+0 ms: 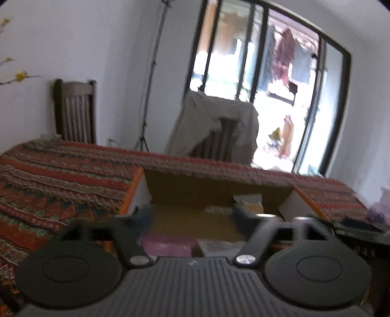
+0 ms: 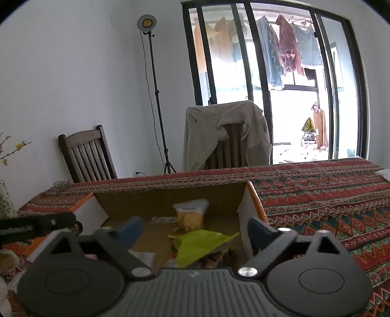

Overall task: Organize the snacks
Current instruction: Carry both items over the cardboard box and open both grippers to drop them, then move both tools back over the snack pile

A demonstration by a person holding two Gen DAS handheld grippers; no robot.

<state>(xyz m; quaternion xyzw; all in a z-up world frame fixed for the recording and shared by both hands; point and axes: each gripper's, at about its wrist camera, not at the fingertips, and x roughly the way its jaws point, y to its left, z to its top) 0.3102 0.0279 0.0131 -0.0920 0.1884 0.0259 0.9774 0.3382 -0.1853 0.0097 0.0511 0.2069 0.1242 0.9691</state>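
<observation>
Right wrist view: both the right tool [image 2: 192,230] and the left tool [image 1: 192,214] gape wide and empty over the box [image 2: 168,197], where snacks [image 2: 191,217] already lie; probably nearly done.

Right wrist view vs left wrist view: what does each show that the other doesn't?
Right wrist only: the round lamp head on its stand, a yellow-green packet in the box, and the open right claw over it.

Left wrist only: a pink packet near the box's front and the open left claw, blurred.

Both: the open cardboard box on the patterned tablecloth, a yellow snack bag standing at its back, two chairs, one draped with a beige garment, and the glass doors.
</observation>
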